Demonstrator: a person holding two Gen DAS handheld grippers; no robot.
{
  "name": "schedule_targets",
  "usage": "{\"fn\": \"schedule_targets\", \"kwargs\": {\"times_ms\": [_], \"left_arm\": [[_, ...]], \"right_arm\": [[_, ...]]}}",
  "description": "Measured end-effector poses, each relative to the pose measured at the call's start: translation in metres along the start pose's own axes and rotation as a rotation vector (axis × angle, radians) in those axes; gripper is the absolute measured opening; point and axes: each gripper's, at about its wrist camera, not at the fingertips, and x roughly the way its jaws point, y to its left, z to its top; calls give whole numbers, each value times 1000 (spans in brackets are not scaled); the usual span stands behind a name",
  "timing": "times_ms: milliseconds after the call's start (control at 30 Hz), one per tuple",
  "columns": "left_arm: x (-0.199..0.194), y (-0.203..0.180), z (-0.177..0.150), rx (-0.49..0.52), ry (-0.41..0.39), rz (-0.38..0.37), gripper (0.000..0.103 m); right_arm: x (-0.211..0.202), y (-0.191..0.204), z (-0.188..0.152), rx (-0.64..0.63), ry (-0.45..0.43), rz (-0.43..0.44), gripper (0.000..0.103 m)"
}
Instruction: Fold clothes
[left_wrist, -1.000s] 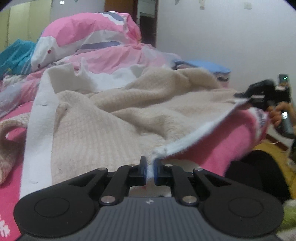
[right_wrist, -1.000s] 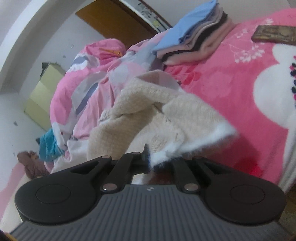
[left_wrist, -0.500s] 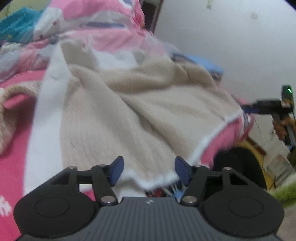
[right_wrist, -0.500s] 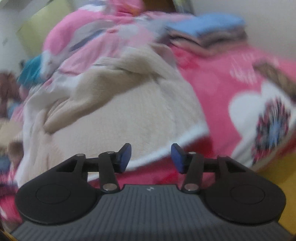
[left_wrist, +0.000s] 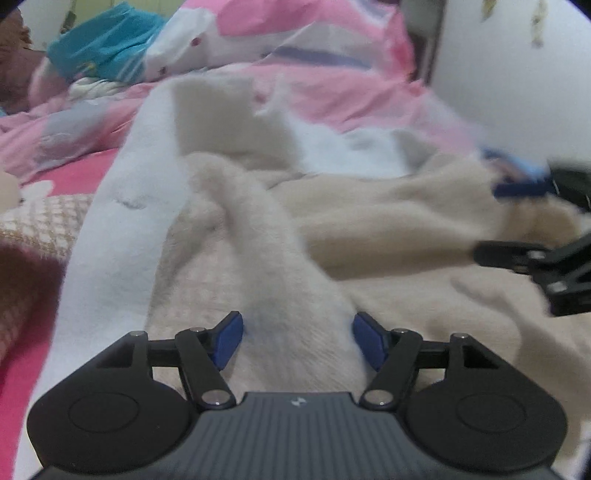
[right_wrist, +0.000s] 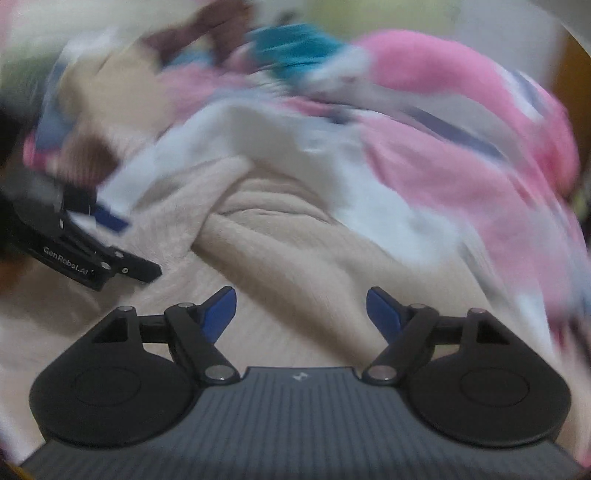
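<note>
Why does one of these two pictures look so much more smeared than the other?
Right wrist view: heavy motion smear over the pink bedding; only the right gripper stays crisp, jaws opening, nothing between them. Left wrist view: milder blur on the beige garment; fisheye darkens the corners.

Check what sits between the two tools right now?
Only the cream sweater: a raised fold of it runs between the left tool and the right tool, seen in the left wrist view.
</note>
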Motion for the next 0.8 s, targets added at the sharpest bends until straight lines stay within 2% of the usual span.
{"fn": "schedule_targets", "kwargs": {"times_ms": [67,100,133,167,233,333,400,500,600,700,767,800], "left_arm": [[7,2,-2,-8,3,32,42],[8,2,-3,-6,-5,47,38],[8,3,-4,-5,-14,60,27],[7,5,-5,-11,-25,71,17],[3,10,-7,-31,-46,89,9],[-5,17,-11,-44,-90,155,7],[-5,25,-14,-63,-98,184,7],[-6,37,-18,-103,-86,166,7],[-7,39,-19,-100,-94,156,7],[-9,42,-24,-106,-109,126,8],[-7,45,-27,-122,-112,105,15],[-6,47,-29,-135,-115,94,17]], "right_arm": [[39,11,7,-140,26,-16,76],[56,12,7,-171,51,-25,73],[72,12,8,-186,81,-31,35],[80,8,8,-171,100,-33,7],[88,-3,5,-108,127,-32,4],[69,-17,1,-36,100,-102,4],[64,-25,-10,3,118,-153,4],[86,-33,-42,38,225,-132,4],[77,-32,-40,41,218,-135,6],[52,-32,-23,37,208,-116,20],[33,-40,-12,63,166,-77,40],[24,-46,-5,94,140,-50,47]]}}
